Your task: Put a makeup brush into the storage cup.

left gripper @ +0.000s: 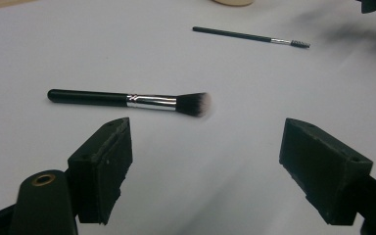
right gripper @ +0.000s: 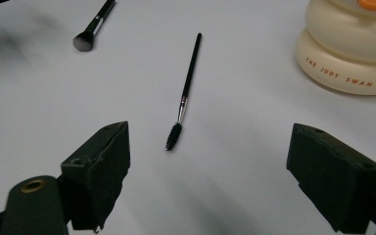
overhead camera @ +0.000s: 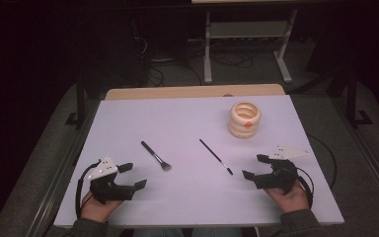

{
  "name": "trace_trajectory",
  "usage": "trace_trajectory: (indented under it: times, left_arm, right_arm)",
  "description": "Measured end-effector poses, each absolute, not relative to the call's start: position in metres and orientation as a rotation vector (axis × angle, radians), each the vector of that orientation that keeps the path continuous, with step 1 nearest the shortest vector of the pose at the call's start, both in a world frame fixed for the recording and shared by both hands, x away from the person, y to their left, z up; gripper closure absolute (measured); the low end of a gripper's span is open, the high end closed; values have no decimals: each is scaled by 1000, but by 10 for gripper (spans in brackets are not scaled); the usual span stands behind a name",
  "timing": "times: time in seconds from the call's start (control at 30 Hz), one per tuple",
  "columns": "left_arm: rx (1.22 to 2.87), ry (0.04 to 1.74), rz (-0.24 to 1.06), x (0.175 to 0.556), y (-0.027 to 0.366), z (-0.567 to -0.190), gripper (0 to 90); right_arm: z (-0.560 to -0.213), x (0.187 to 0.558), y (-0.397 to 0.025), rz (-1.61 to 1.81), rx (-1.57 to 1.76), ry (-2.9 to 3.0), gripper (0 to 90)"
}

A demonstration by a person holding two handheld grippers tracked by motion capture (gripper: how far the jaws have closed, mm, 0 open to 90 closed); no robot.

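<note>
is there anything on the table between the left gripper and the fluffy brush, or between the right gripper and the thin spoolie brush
Nothing visible does. Bare table lies between the open left gripper and the fluffy brush, and between the open right gripper and the spoolie brush. The cream holder stands off to the side.

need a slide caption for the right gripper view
Open right gripper facing a thin spoolie brush on the white table, cream holder beside it.

A white table (overhead camera: 128, 123) carries a powder brush (overhead camera: 156, 155), a spoolie brush (overhead camera: 216, 156) and a cream ringed holder (overhead camera: 244, 119).
</note>
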State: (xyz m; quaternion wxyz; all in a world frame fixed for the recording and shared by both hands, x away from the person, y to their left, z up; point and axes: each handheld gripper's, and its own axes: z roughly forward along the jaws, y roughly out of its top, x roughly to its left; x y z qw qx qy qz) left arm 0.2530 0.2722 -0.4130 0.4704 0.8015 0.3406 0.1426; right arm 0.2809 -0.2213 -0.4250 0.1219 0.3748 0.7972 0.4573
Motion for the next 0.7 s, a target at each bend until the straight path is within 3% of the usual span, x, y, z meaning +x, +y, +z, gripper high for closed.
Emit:
trace_trajectory:
  times: [0.7]
  left_arm:
    - [1971, 835, 350, 252, 274, -412, 197]
  right_arm:
    - [-421, 279, -218, 1329, 1092, 2333, 152]
